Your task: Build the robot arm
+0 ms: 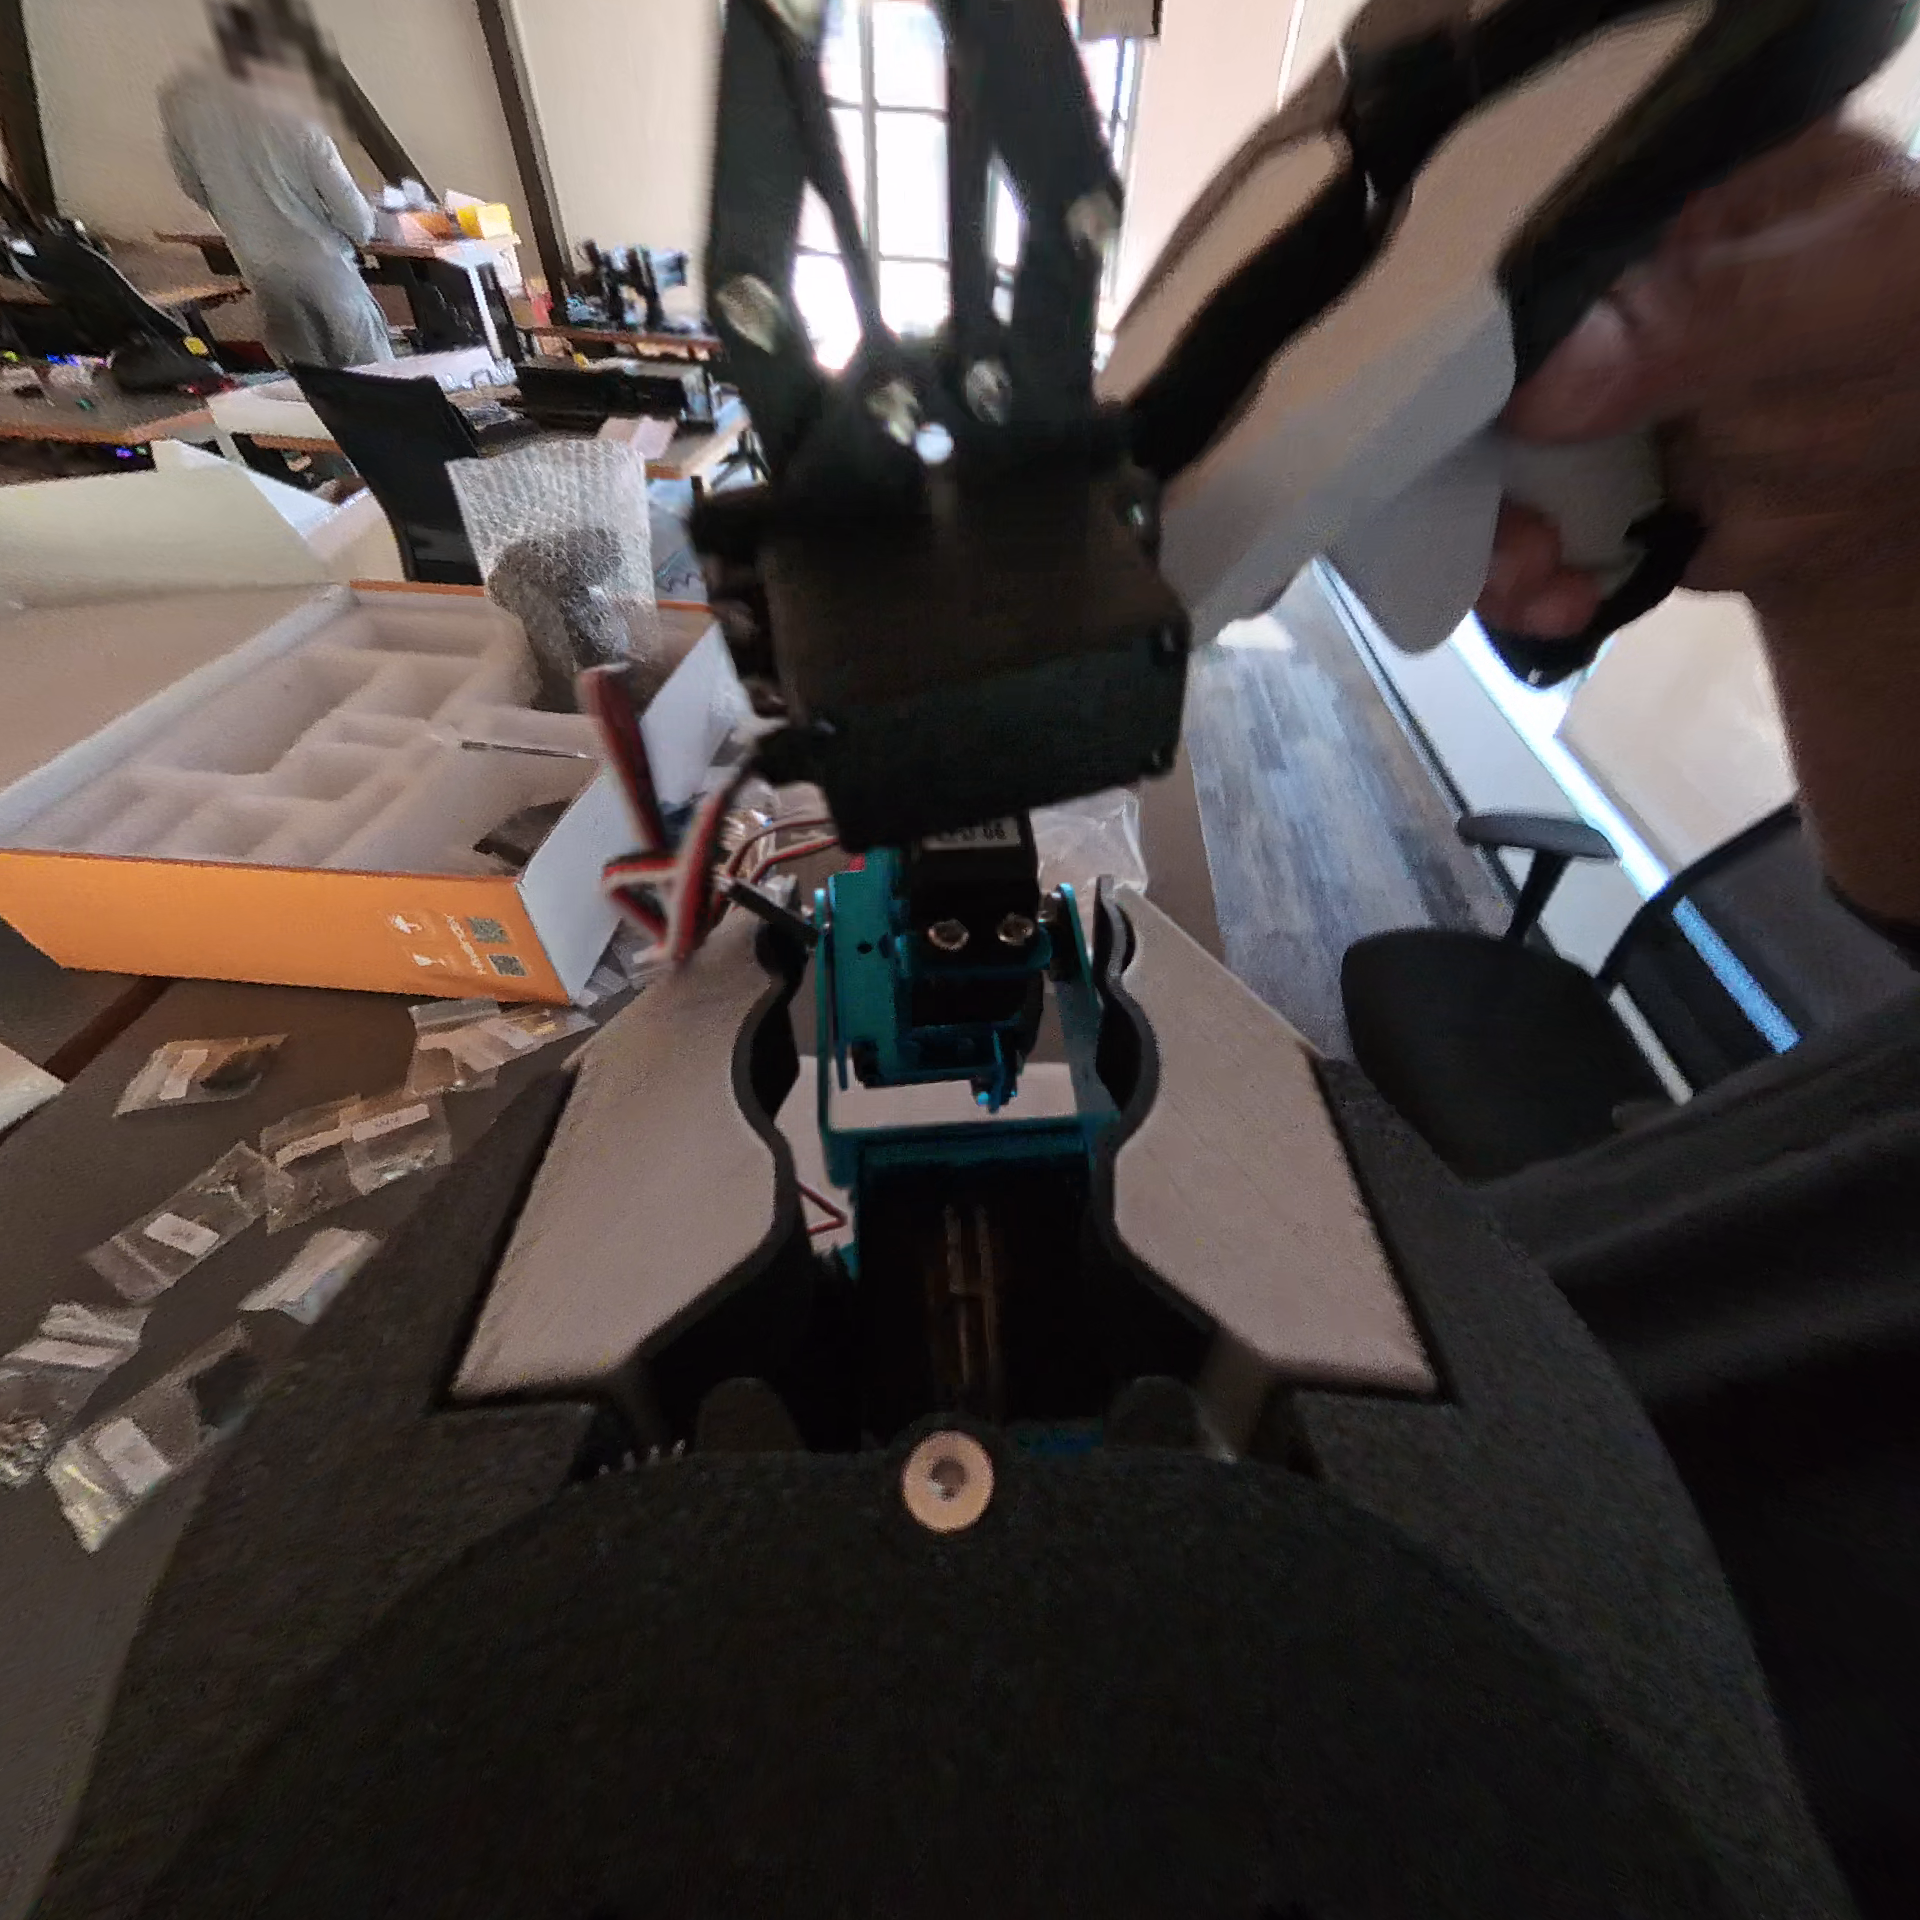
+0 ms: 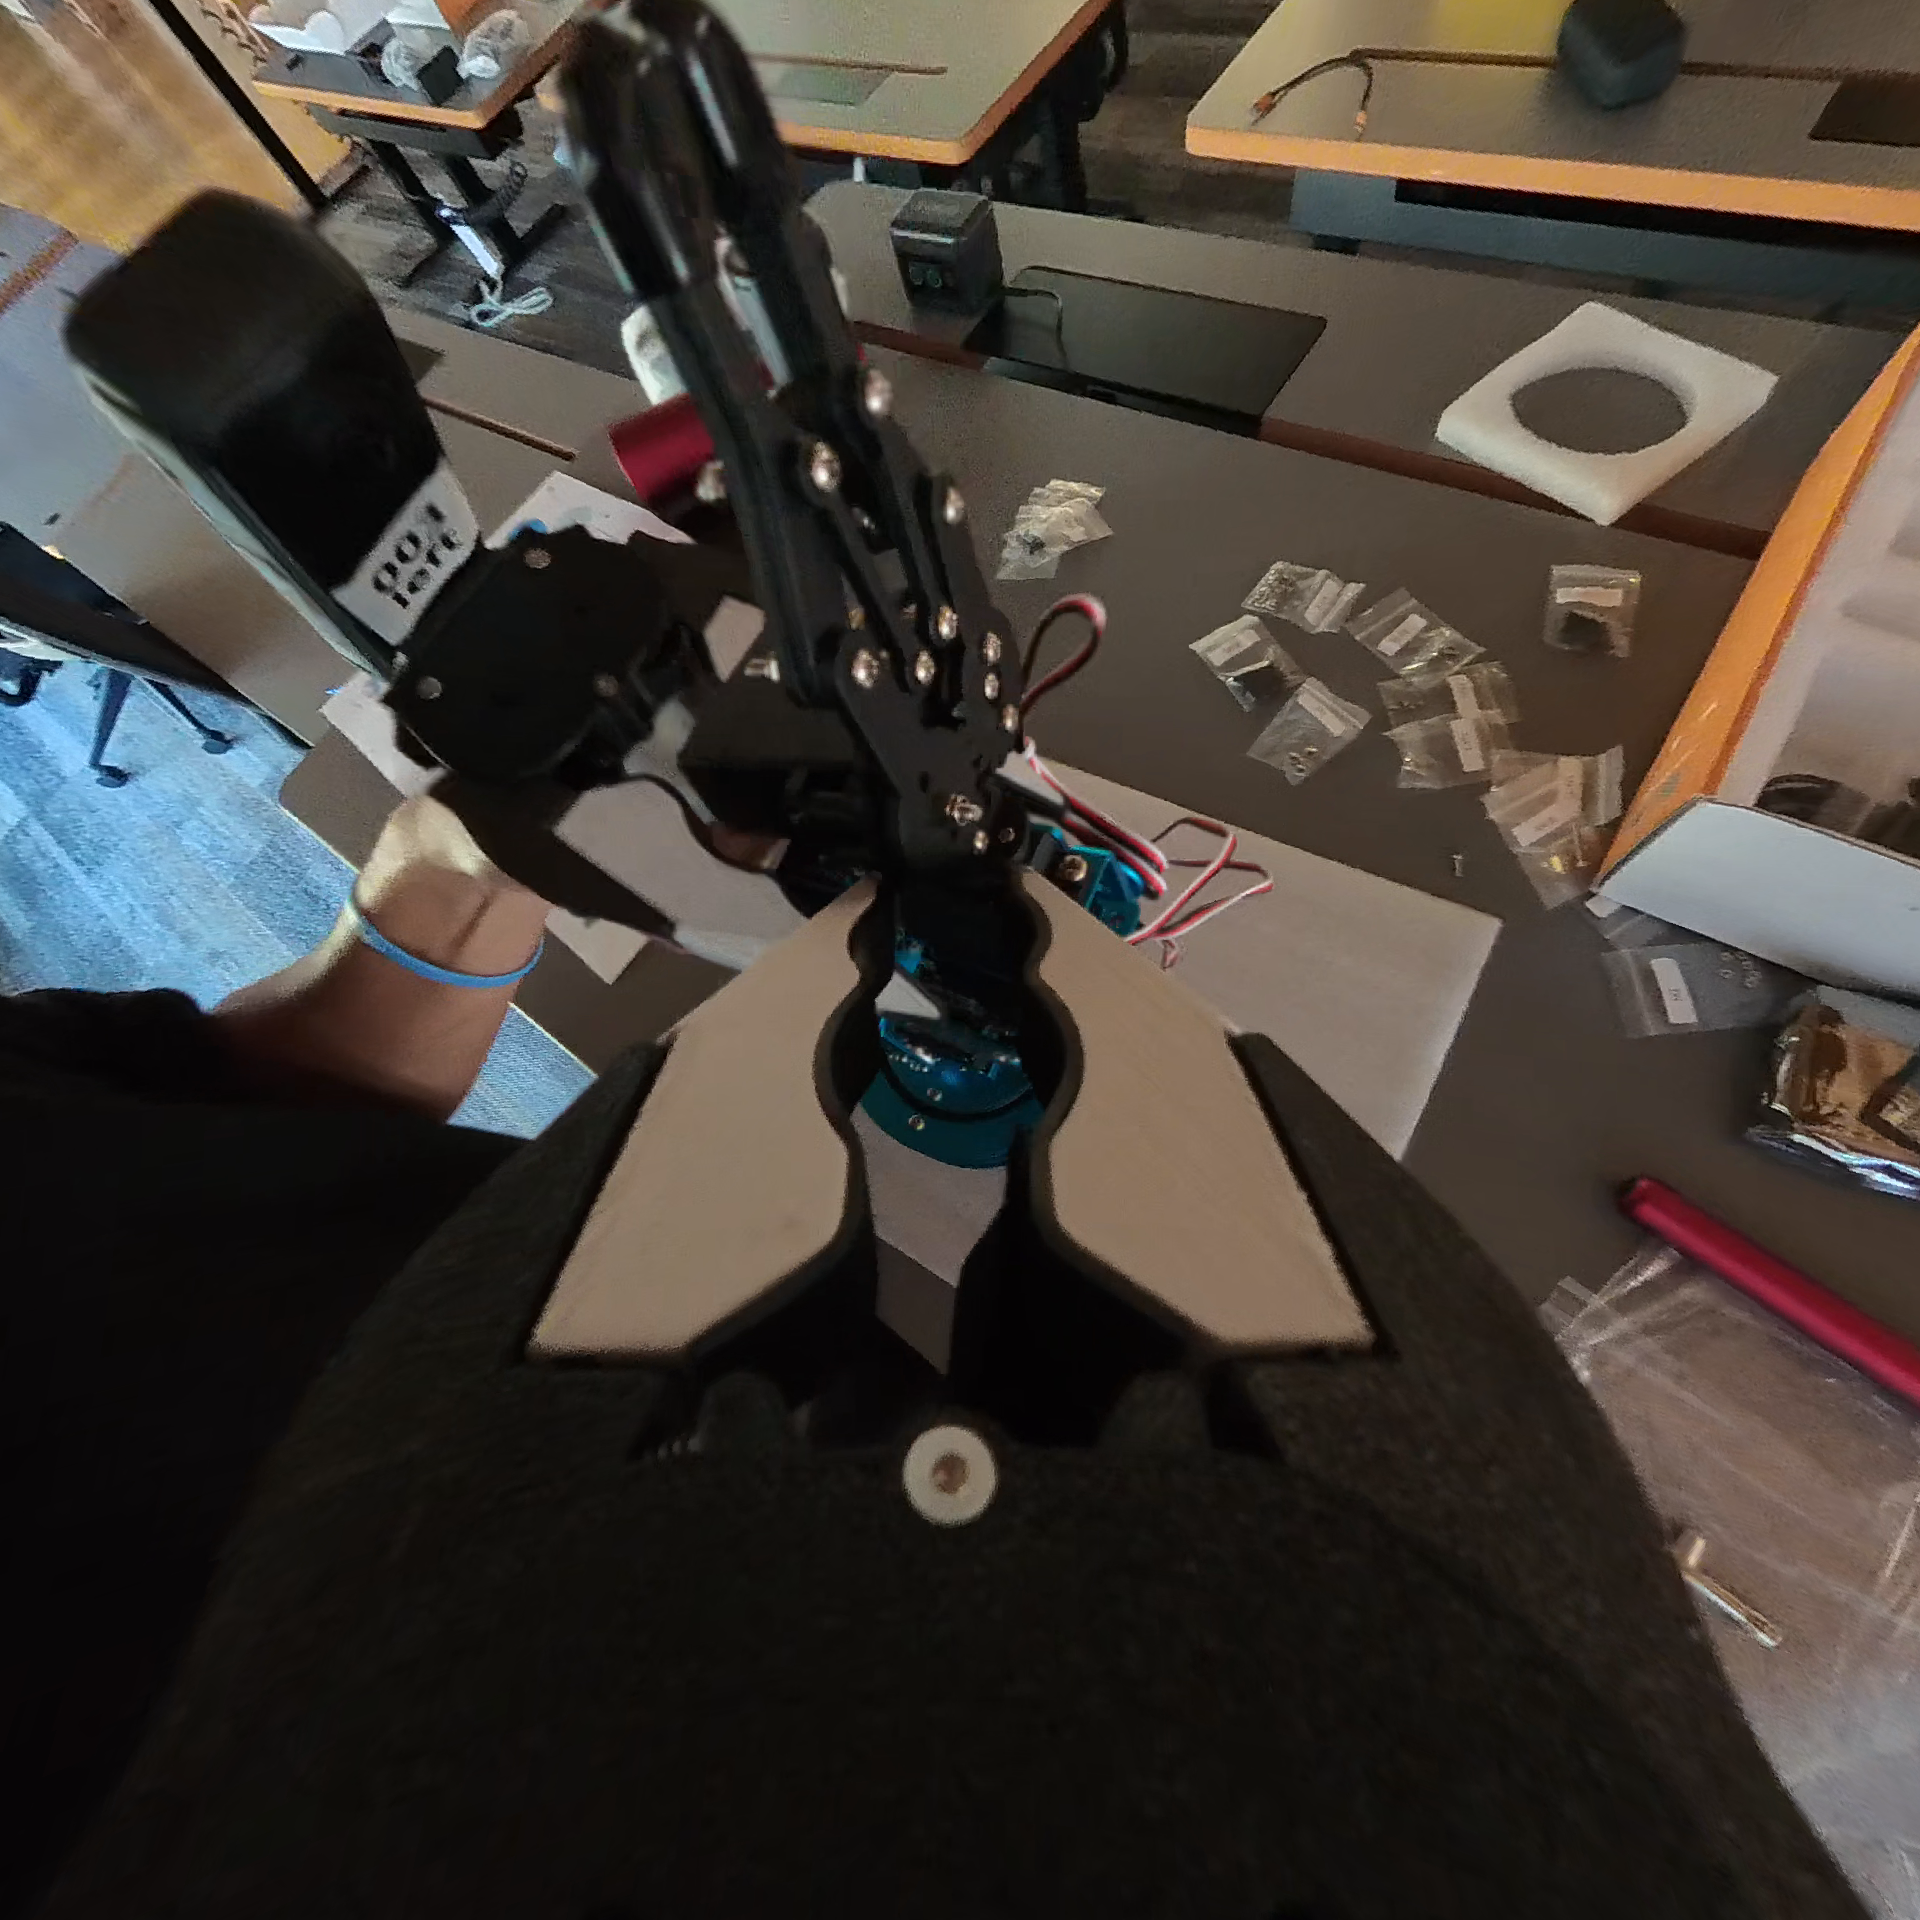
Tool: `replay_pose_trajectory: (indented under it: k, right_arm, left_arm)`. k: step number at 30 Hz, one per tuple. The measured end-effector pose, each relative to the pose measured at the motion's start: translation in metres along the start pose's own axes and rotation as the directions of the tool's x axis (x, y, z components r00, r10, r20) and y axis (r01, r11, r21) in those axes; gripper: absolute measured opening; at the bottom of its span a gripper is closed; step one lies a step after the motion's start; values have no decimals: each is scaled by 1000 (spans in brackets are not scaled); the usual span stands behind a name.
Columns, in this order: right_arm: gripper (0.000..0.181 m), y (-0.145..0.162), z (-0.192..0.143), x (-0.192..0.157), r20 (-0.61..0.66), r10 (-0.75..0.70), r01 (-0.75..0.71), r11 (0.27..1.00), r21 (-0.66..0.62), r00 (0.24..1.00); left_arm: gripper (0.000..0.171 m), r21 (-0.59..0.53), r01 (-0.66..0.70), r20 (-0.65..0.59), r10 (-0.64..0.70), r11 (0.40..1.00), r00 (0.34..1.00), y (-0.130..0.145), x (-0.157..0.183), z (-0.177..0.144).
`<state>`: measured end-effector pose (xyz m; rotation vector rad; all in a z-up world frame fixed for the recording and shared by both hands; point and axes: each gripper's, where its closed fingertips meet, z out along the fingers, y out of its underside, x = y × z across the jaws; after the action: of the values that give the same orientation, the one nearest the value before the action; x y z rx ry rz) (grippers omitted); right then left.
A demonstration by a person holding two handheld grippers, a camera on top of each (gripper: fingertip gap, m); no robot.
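Observation:
A small robot arm kit stands on a white sheet (image 2: 1351,997): black claw and links (image 2: 894,623), a teal bracket (image 1: 862,966) and a teal round base (image 2: 945,1112). My left gripper (image 1: 945,956) is shut on the teal bracket, one pad on each side plate. It also shows in the right wrist view (image 2: 717,873), held by a hand. My right gripper (image 2: 945,888) is open, its fingertips on either side of the black link just above the bracket. It shows blurred at the upper right of the left wrist view (image 1: 1153,468). Red, white and black servo wires (image 2: 1195,862) hang from the arm.
An orange box with white foam (image 1: 260,914) lies left of the arm. Several small plastic parts bags (image 2: 1403,675) are spread over the dark table. A red rod (image 2: 1766,1288) and a white foam ring (image 2: 1610,426) lie to the right. An office chair (image 1: 1486,1039) stands beside the table.

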<state>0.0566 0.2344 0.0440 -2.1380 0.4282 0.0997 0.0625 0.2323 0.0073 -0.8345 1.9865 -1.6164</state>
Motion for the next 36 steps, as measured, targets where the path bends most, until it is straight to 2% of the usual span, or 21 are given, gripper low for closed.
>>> replay_pose_trajectory:
  k: [2,5,8,10,13,16,18,20,22,24,26,27,28,30,34,36]
  right_arm:
    - [20,5,1,5,-48,-32,31,999,-6,998]
    - [19,7,2,10,-52,-54,55,998,31,997]
    - [15,7,-1,6,70,-8,4,998,63,998]
    - [5,9,-2,-9,197,-26,15,998,55,980]
    - [2,17,2,-5,212,-98,94,995,25,972]
    - [9,26,-1,-6,323,-112,123,992,-15,940]
    - [12,26,-15,-1,416,-112,120,993,8,902]
    - [12,22,-28,31,420,-160,152,987,52,894]
    - [15,10,-23,91,305,-255,224,966,132,917]
    - [18,8,11,147,196,-391,360,916,177,899]
    - [16,38,71,186,219,-339,349,937,-7,915]
    - [22,54,103,198,231,-287,316,943,-99,930]
    - [28,70,132,203,251,-245,288,946,-150,936]
    - [25,94,175,218,178,-206,245,940,-236,962]
    - [24,111,214,249,-6,-189,180,945,-273,982]
    - [23,113,222,254,-25,-144,132,956,-262,989]
  left_arm:
    - [66,41,74,-14,-74,996,997,-3,-1,-8]
    - [66,110,154,-40,-150,982,988,-10,0,-16]
    - [66,173,183,-59,-175,968,983,-20,6,-20]
    - [61,212,204,-59,-196,956,979,-30,9,-18]
    - [48,223,205,0,-211,953,978,-32,3,-12]
    - [46,249,219,37,-235,944,971,-34,-1,-10]
    - [45,253,215,41,-232,943,972,-34,1,-12]
    - [44,252,201,41,-218,947,975,-33,4,-16]
    - [44,240,160,66,-181,957,981,-32,3,-20]
    - [43,201,103,98,-124,974,987,-32,3,-21]
    - [43,156,44,129,-65,987,990,-31,3,-19]
    - [44,137,22,152,-43,990,988,-32,2,-18]
    - [44,119,17,163,-37,993,986,-32,2,-16]
    - [44,101,39,161,-55,994,985,-31,5,-13]
    - [45,113,87,180,-107,990,978,-30,5,-13]
    - [45,116,110,196,-131,987,972,-29,4,-14]
